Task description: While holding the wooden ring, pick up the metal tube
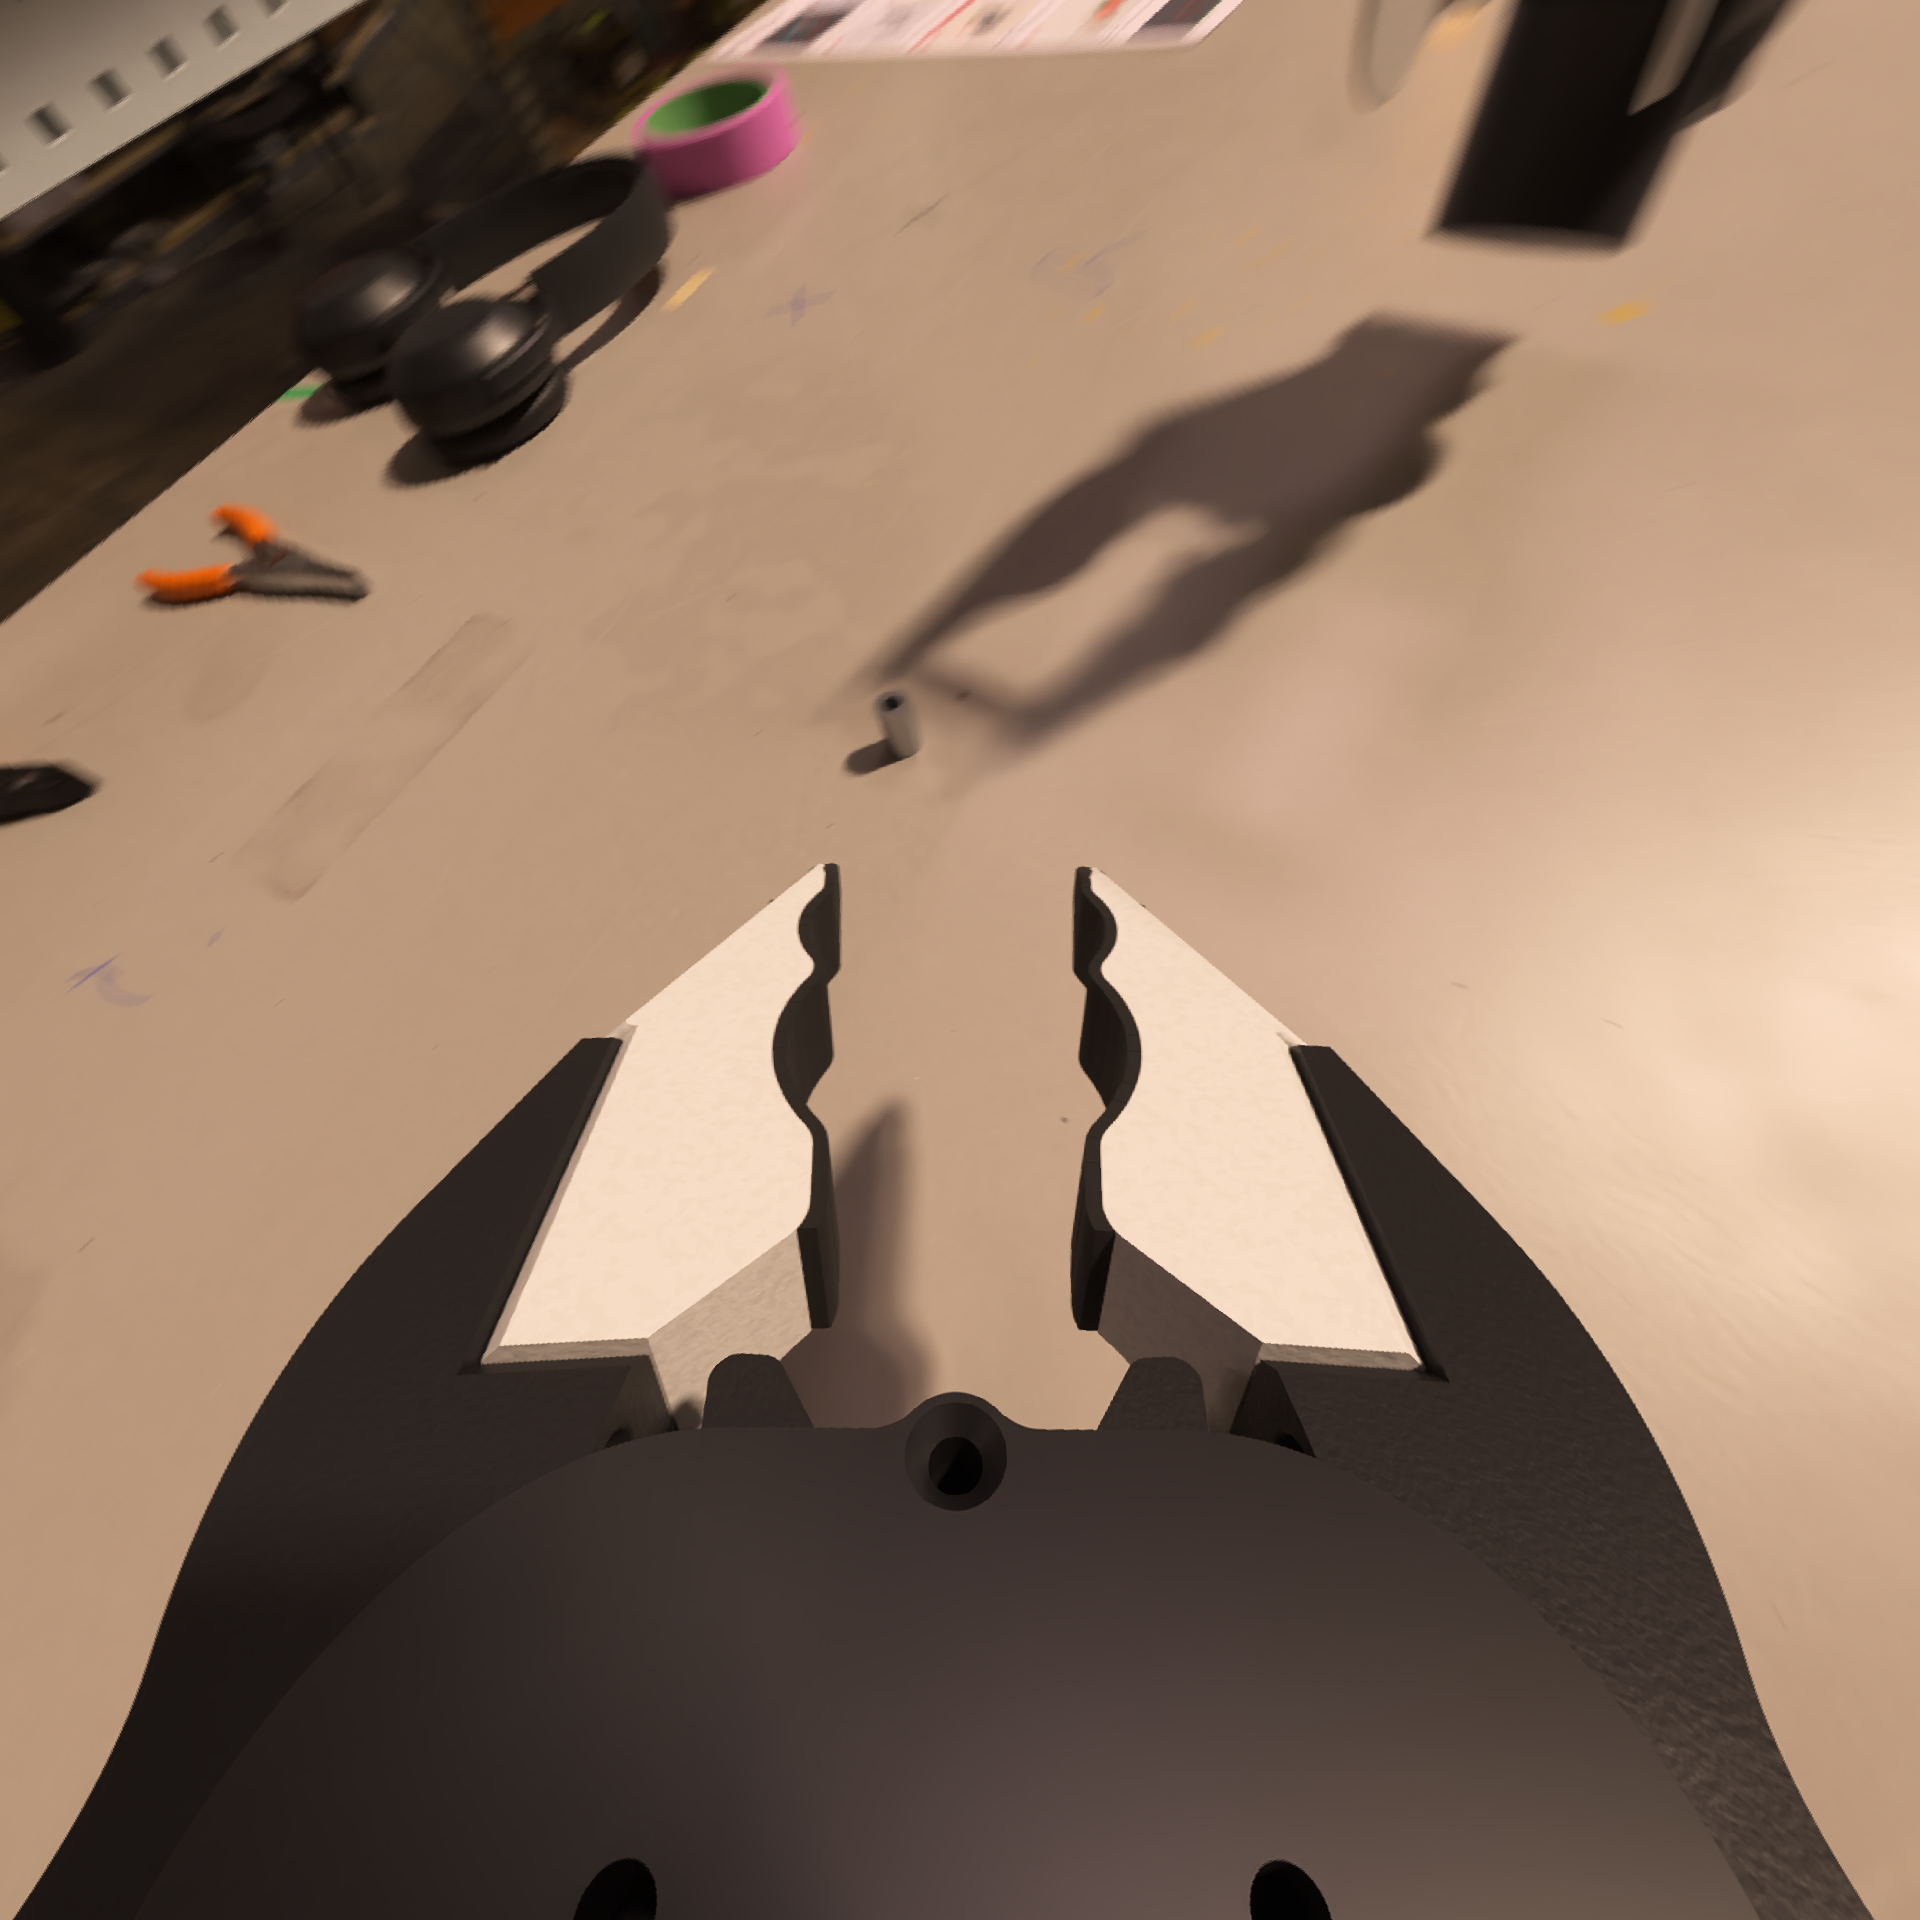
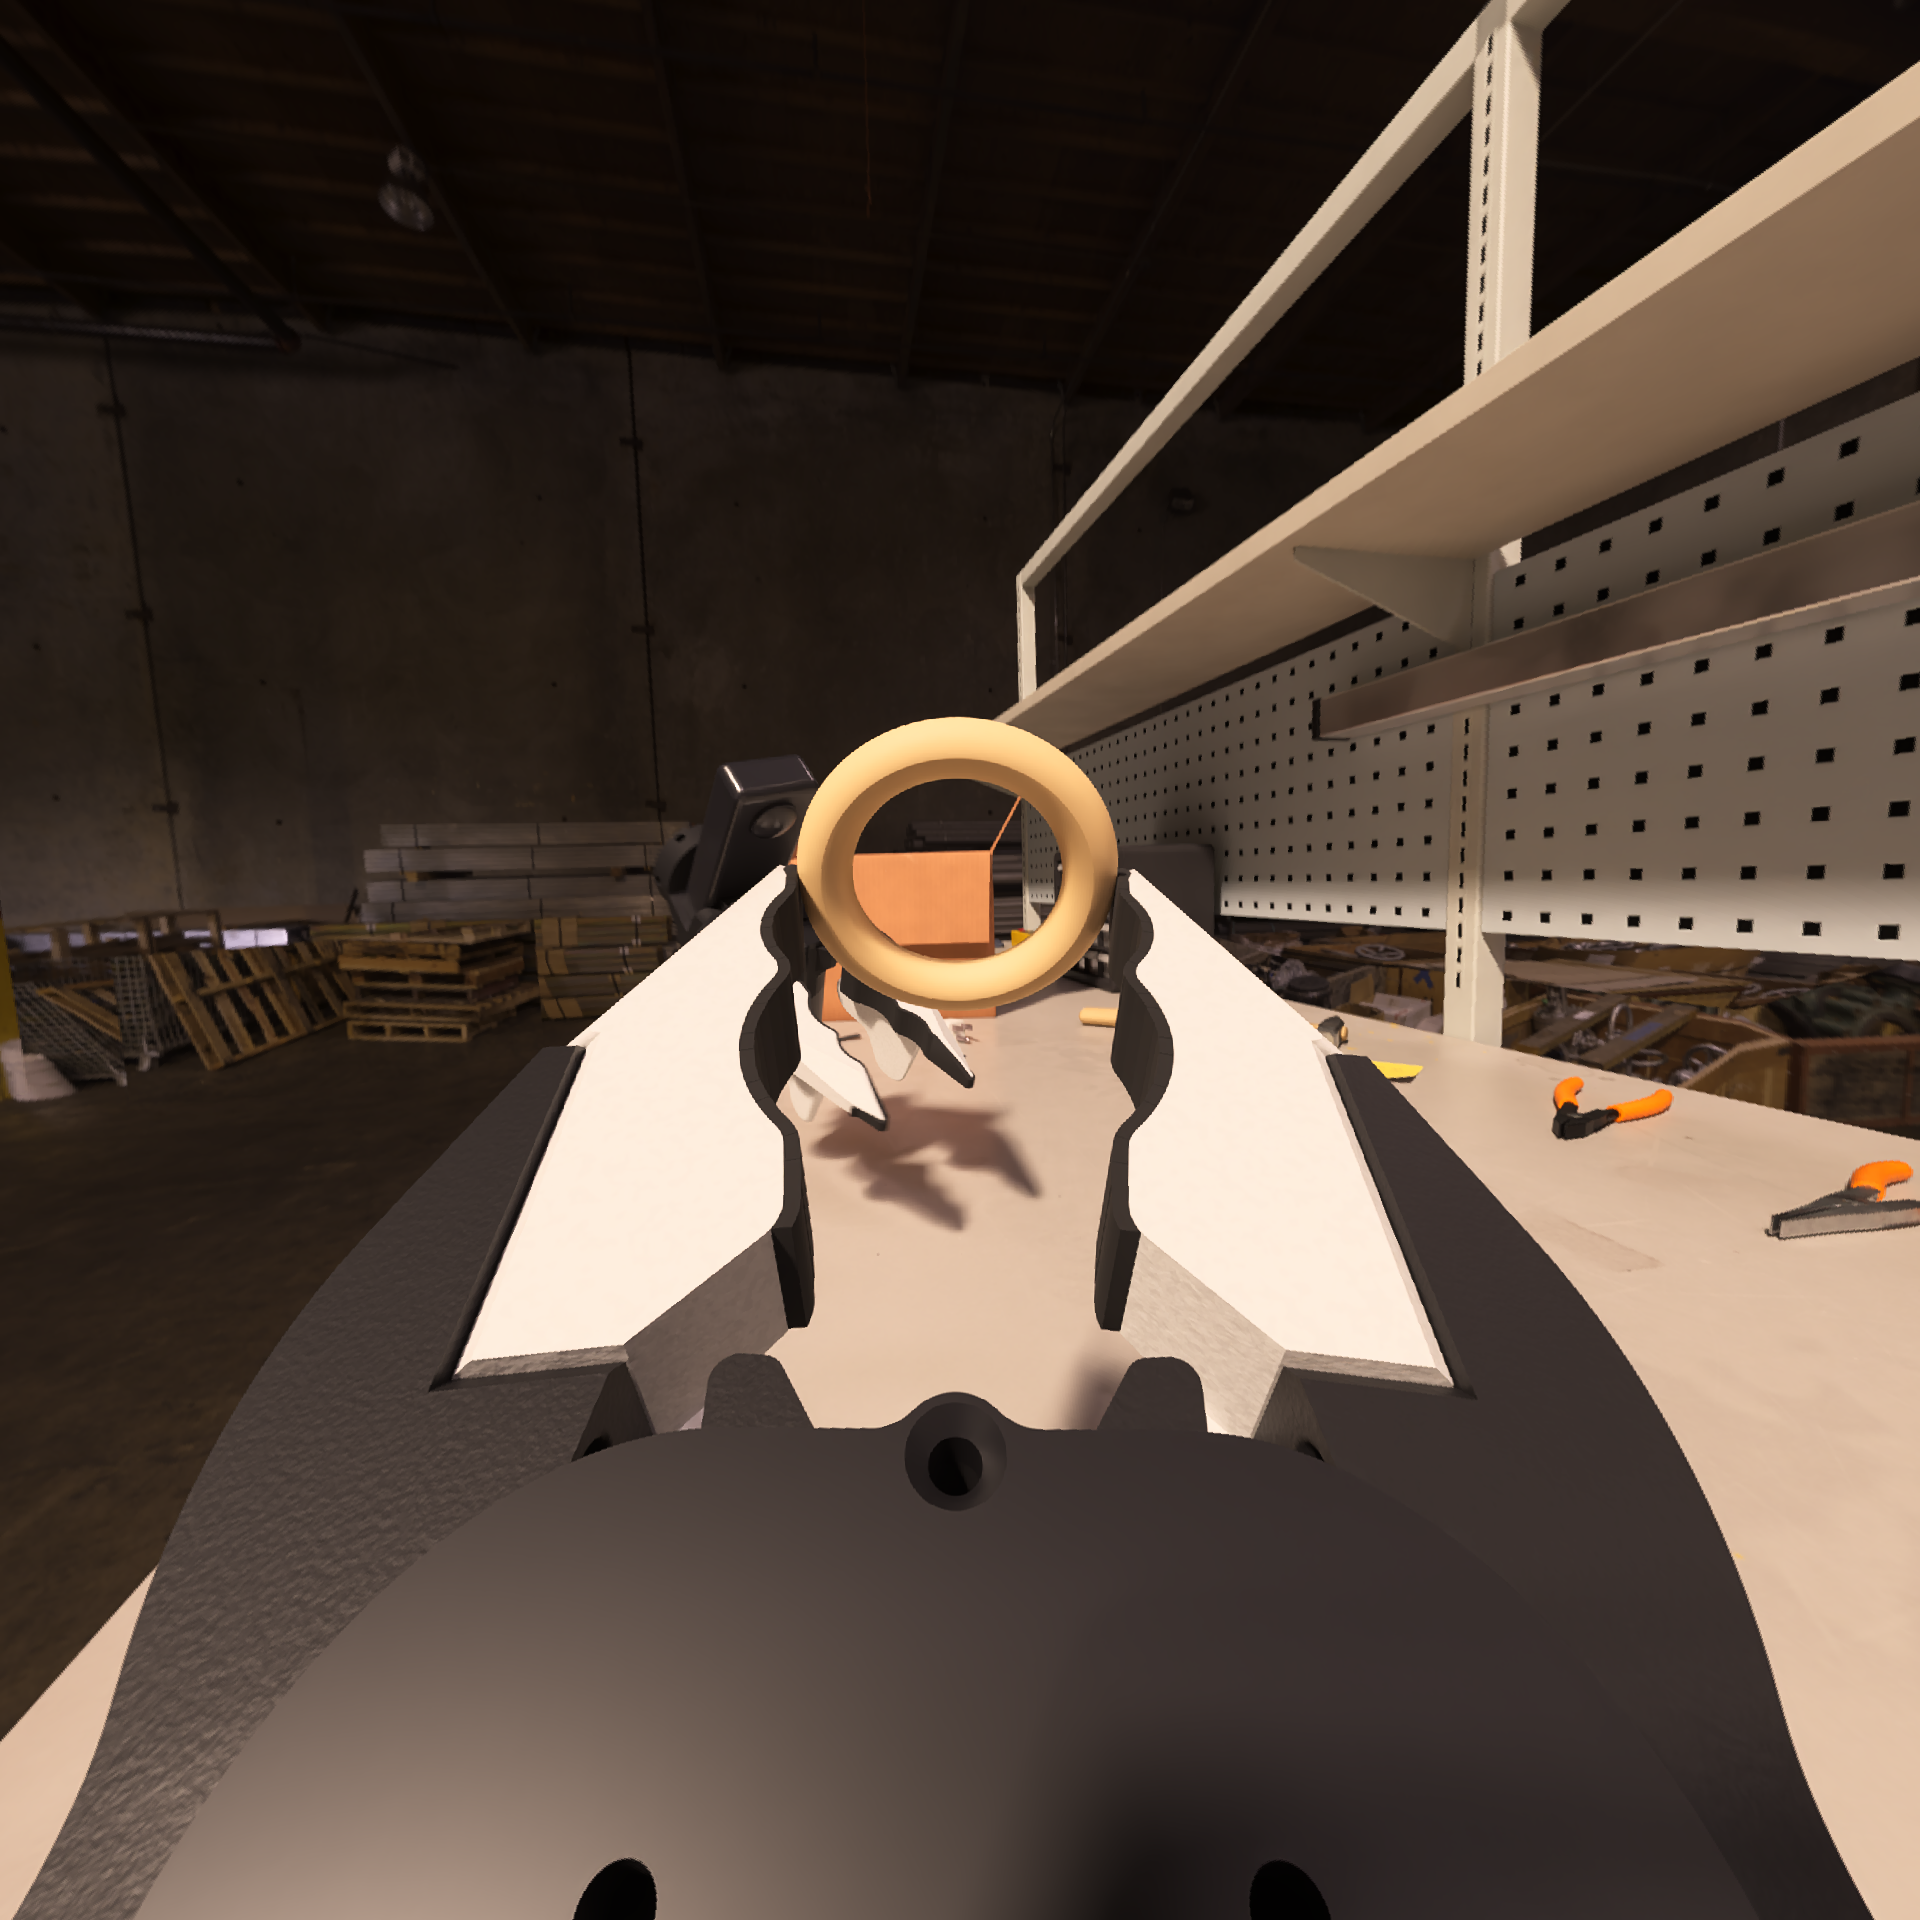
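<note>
The left claw [image 1: 956, 883] hangs over the beige tabletop [image 1: 1351, 1039] with its jaws parted and nothing between them. Just ahead of its tips, a little left of the gap's centre line, the metal tube [image 1: 898, 724] stands on the tabletop: a short, dull grey cylinder with a dark bore open at the top, roughly upright, touching nothing. Farther ahead and to the left lie orange-handled pliers [image 1: 249, 566], then black headphones [image 1: 478, 332], and beyond them a pink tape roll [image 1: 717, 125] with a green inner face. The right claw [image 2: 956, 883] is closed on the wooden ring [image 2: 956, 860], its fingertips pressing the ring's two sides. The ring is a smooth, pale tan loop with a rounded section, held on edge so its hole faces the camera. Beyond it, lower down, the left claw [image 2: 883, 1049] shows above the tabletop, and off to the right lie two orange-handled tools [image 2: 1608, 1108].
</note>
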{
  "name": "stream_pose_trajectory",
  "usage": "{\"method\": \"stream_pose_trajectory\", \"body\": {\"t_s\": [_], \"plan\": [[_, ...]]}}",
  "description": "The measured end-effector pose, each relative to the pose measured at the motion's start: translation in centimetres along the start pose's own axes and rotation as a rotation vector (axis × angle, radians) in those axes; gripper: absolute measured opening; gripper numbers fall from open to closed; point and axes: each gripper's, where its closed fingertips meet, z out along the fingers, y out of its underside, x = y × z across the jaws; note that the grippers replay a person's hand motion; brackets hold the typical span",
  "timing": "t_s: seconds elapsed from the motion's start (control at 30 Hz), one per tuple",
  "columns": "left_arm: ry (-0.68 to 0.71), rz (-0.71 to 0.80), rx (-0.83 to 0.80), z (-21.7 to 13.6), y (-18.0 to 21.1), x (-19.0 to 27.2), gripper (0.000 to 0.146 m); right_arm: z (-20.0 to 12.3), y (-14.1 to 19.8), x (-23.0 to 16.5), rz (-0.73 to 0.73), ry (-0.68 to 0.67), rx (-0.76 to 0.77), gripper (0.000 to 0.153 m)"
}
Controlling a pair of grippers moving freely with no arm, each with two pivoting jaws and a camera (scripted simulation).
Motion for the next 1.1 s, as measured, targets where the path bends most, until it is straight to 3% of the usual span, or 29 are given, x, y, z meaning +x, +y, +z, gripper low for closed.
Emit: {"method": "stream_pose_trajectory", "body": {"t_s": [0.17,0.23,0.37,0.5,0.57,0.7,0.73,0.83,0.87,0.97,1.1], "plan": [[-0.167,0.125,-0.311,4.0,2.9,-0.8,0.037,0.7,1.2,-0.3,-0.017,-0.009,-0.063,0.059],[-0.174,0.120,-0.348,5.4,3.2,-0.6,0.036,0.6,1.3,-0.2,-0.024,0.001,-0.074,0.059],[-0.082,-0.076,-0.317,7.3,1.0,2.5,0.034,0.2,0.9,0.3,-0.023,0.025,-0.057,0.059],[0.114,-0.284,-0.282,8.8,-1.6,7.8,0.045,0.2,0.9,0.3,-0.024,0.023,-0.055,0.059],[0.160,-0.261,-0.343,9.3,-1.3,10.0,0.049,0.2,0.9,0.2,-0.027,0.020,-0.061,0.059],[0.049,-0.075,-0.454,9.9,0.2,11.0,0.055,0.2,1.0,0.1,-0.032,0.016,-0.067,0.059],[0.048,-0.066,-0.449,9.9,0.2,11.1,0.051,0.2,1.0,0.1,-0.033,0.015,-0.068,0.059],[0.074,-0.051,-0.457,9.9,0.4,11.2,0.019,0.1,1.0,0.2,-0.033,0.023,-0.064,0.059],[0.081,-0.054,-0.460,9.8,0.4,11.0,0.016,0.0,0.9,0.3,-0.035,0.027,-0.061,0.059],[0.155,-0.164,-0.328,8.6,-2.3,10.8,0.012,-0.6,0.4,0.6,-0.048,0.044,-0.050,0.059],[0.440,-0.568,0.061,3.4,-10.4,9.8,0.007,-2.0,-1.7,0.8,-0.042,0.050,0.046,0.059]]}}
